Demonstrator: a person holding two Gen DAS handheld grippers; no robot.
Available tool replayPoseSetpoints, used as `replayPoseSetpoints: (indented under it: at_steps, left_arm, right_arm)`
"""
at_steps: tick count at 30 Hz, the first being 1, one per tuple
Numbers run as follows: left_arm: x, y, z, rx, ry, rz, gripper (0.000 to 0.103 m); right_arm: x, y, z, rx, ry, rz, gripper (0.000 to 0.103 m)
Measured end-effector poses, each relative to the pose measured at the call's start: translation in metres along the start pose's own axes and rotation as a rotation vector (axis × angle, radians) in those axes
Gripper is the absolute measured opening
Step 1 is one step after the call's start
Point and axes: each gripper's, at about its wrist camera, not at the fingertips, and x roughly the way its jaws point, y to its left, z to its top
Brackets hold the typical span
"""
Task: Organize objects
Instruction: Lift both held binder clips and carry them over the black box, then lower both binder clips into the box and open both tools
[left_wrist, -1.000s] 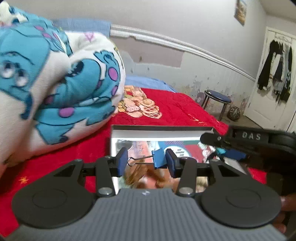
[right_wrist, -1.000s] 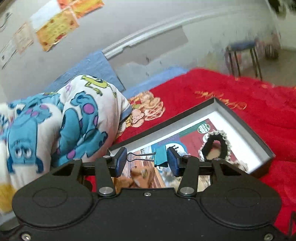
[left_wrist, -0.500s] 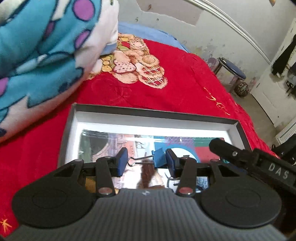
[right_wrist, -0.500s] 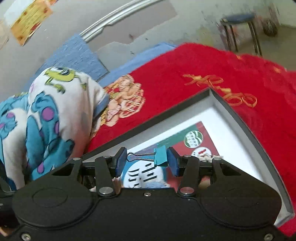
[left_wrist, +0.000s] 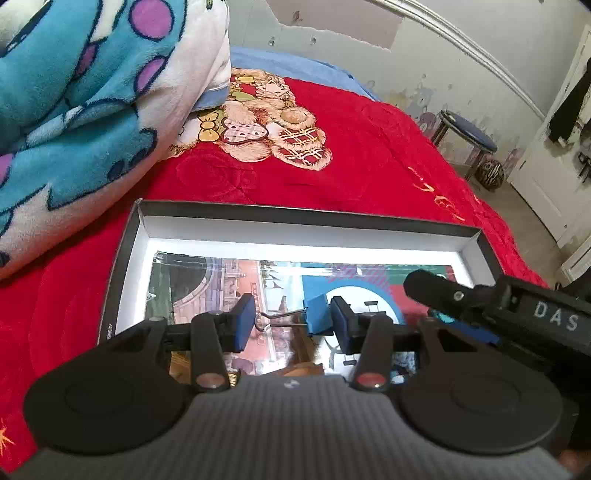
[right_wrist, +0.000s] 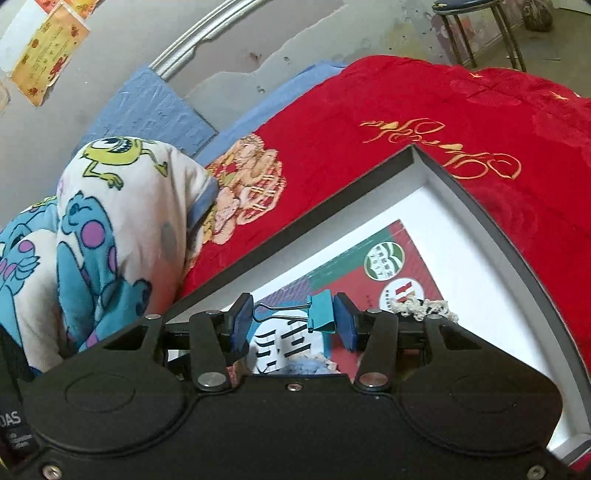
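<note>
My left gripper (left_wrist: 291, 323) is shut on a blue binder clip (left_wrist: 316, 315) and holds it over a shallow black box (left_wrist: 306, 218) with a white inside and colourful printed sheets in it. My right gripper (right_wrist: 293, 321) is shut on a teal binder clip (right_wrist: 320, 310) above the same box (right_wrist: 491, 218). The right gripper's body (left_wrist: 517, 314) shows at the right of the left wrist view. A lacy crocheted piece (right_wrist: 424, 308) lies in the box under the right gripper.
The box sits on a red bedspread (left_wrist: 351, 162) with a teddy bear print. A rolled blue-and-white cartoon blanket (left_wrist: 74, 92) lies left of the box. A stool (left_wrist: 467, 138) and a door stand at the far right.
Both grippers have tilted down and moved closer over the box, each still holding its clip. The box now fills more of both views.
</note>
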Motion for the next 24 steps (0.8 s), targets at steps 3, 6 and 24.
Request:
replayPoseSetpoints:
  at_steps: [3, 6, 24]
  left_arm:
    - [0.001, -0.002, 0.0, 0.03, -0.005, 0.009, 0.049]
    - [0.001, -0.005, -0.002, 0.059, -0.018, 0.021, 0.049]
    - [-0.003, -0.01, -0.015, 0.122, -0.052, 0.042, 0.049]
  right_arm:
    - [0.003, -0.002, -0.001, 0.005, 0.014, -0.003, 0.046]
    - [0.006, -0.003, -0.002, 0.005, 0.026, -0.007, 0.046]
    - [0.01, 0.018, -0.011, -0.09, 0.026, -0.075, 0.047]
